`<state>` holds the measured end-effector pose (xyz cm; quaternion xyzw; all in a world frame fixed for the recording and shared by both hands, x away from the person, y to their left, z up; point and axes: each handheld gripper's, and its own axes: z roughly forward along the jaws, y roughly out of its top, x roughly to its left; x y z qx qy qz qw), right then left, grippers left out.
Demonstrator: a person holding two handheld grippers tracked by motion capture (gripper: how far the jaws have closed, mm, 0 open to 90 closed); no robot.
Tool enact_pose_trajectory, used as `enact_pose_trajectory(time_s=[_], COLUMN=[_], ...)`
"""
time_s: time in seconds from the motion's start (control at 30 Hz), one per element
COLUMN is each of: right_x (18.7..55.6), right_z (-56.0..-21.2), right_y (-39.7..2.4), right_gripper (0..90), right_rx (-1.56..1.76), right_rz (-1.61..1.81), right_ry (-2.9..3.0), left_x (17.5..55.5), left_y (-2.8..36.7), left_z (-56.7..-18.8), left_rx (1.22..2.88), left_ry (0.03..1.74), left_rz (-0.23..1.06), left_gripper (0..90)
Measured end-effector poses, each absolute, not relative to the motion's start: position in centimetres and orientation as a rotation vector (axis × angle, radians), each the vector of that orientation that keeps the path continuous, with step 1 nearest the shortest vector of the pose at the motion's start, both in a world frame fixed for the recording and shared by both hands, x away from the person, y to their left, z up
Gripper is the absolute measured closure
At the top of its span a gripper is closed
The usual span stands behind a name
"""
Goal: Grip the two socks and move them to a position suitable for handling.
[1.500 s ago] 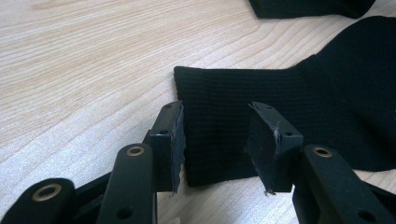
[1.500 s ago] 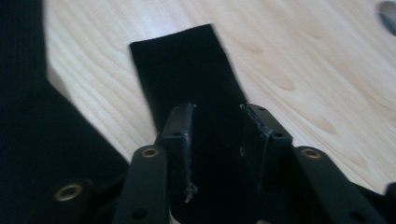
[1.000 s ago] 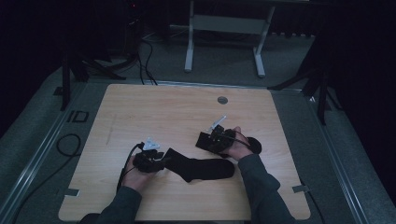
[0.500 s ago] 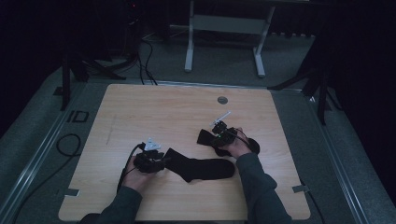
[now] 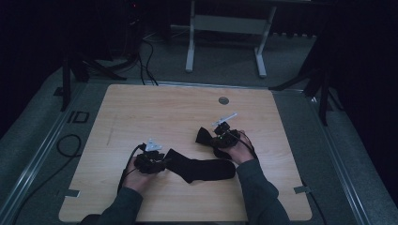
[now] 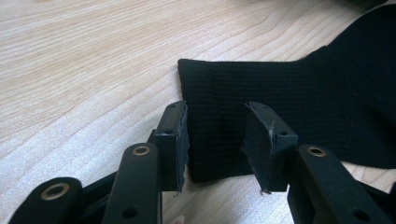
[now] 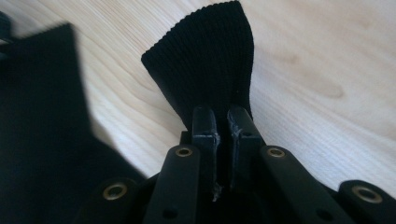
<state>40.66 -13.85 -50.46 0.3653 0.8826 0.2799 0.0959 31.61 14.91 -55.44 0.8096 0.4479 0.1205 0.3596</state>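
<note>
1. While the left gripper (image 5: 159, 161) rested low on the wooden table (image 5: 155, 112), a black sock (image 5: 202, 168) lay flat in front of the person, its long axis running roughly across the table, cuff end toward that gripper and the other end toward the right forearm.
2. Seen in the left gripper view, the left gripper (image 6: 217, 135) stood with its jaws fairly wide, the ribbed cuff of the flat sock (image 6: 280, 93) lying between the pads; whether the pads pressed the cloth could not be told.
3. A second black sock (image 5: 204, 136) was pinched in the right gripper (image 5: 217, 139), its free end pointing away toward the table's left.
4. In the right gripper view, the right gripper (image 7: 222, 122) had its jaws narrowed onto the ribbed cloth of that second sock (image 7: 205, 65), which fanned out beyond the tips.
5. Compared with a second earlier, the right gripper's jaws had just been closing on the sock between them, and it sat slightly higher; the left hand and the flat sock lay as before.
</note>
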Motion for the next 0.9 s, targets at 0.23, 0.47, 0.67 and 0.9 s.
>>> enact_pose_trajectory(time_s=[0.23,0.47,0.67,0.9], right_x=[37.9,35.5,33.8,33.1], right_z=[-46.2,-42.6,-40.5,-42.3], right_y=[-13.9,-13.0,-12.3,-11.1], right_gripper=[83.3,83.3,83.3,83.3], right_rx=[1.0,0.885,0.834,0.902], right_rz=[0.97,1.052,1.101,1.1], right_ry=[2.554,2.482,2.46,2.509], left_x=[31.6,31.6,31.6,31.4], left_y=[14.7,14.6,14.6,14.5], left_z=[-55.6,-55.6,-55.6,-55.7], left_rx=[2.099,2.107,2.109,2.108], left_ry=[1.156,1.153,1.154,1.154], left_rz=[0.312,0.308,0.304,0.304], left_gripper=[59.9,59.8,59.9,60.0])
